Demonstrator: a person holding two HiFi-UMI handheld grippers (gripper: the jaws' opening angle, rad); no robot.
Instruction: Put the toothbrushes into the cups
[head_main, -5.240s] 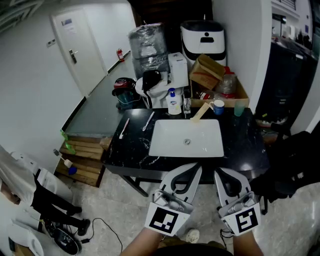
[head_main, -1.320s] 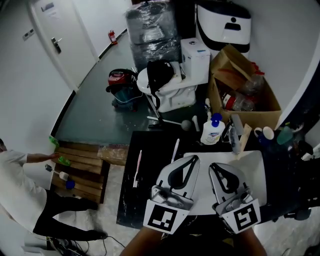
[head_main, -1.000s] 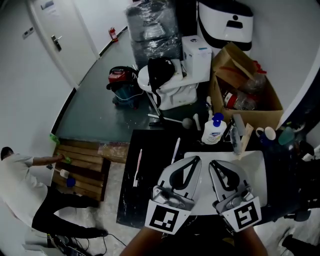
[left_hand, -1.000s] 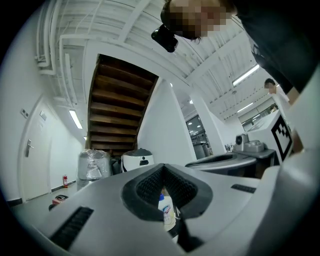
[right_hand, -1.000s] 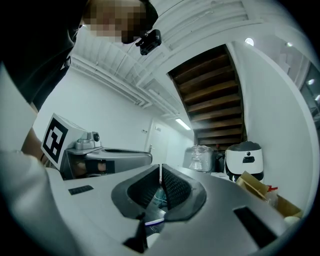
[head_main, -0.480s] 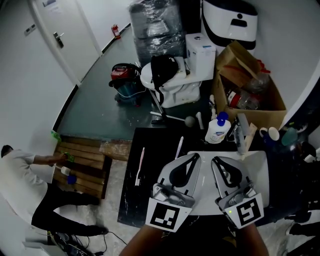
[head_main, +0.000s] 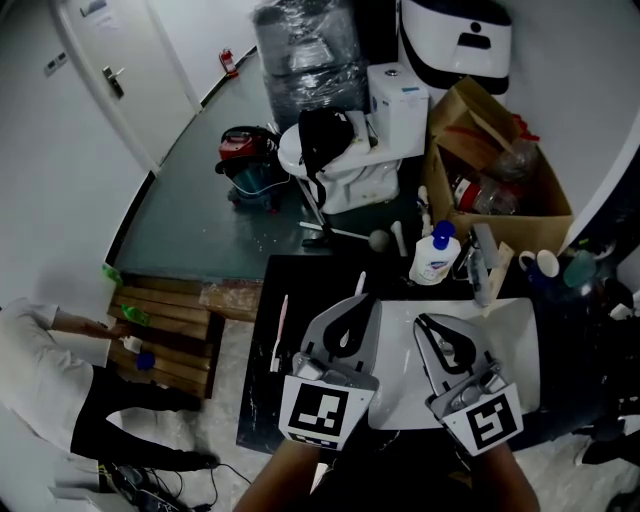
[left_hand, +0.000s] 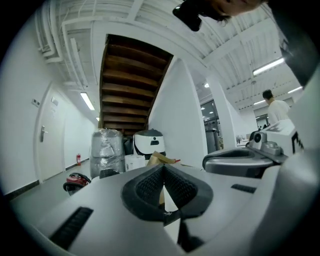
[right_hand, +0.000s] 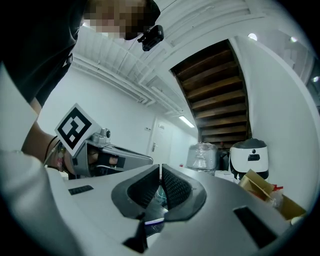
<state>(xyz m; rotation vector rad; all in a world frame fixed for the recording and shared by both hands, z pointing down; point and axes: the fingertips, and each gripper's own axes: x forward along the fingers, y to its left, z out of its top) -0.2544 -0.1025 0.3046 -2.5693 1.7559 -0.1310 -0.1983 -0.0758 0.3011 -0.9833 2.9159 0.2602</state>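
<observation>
With left gripper (head_main: 360, 300) and right gripper (head_main: 422, 322) both clenched empty, brushes (head_main: 281, 332) on the counter (head_main: 262, 395) at 9 and 12 o'clock of the left tips, cups (head_main: 545, 263) at 2 o'clock, descending unopened would likely shove a brush off the edge.

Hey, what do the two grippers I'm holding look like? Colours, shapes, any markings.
The left gripper and right gripper are both light grey plastic, tapering forward, each with a dark teardrop-shaped opening. Their fingers have black ribbed pads. At the back of each sits a white cube printed with a black square marker, and the two patterns differ.
</observation>
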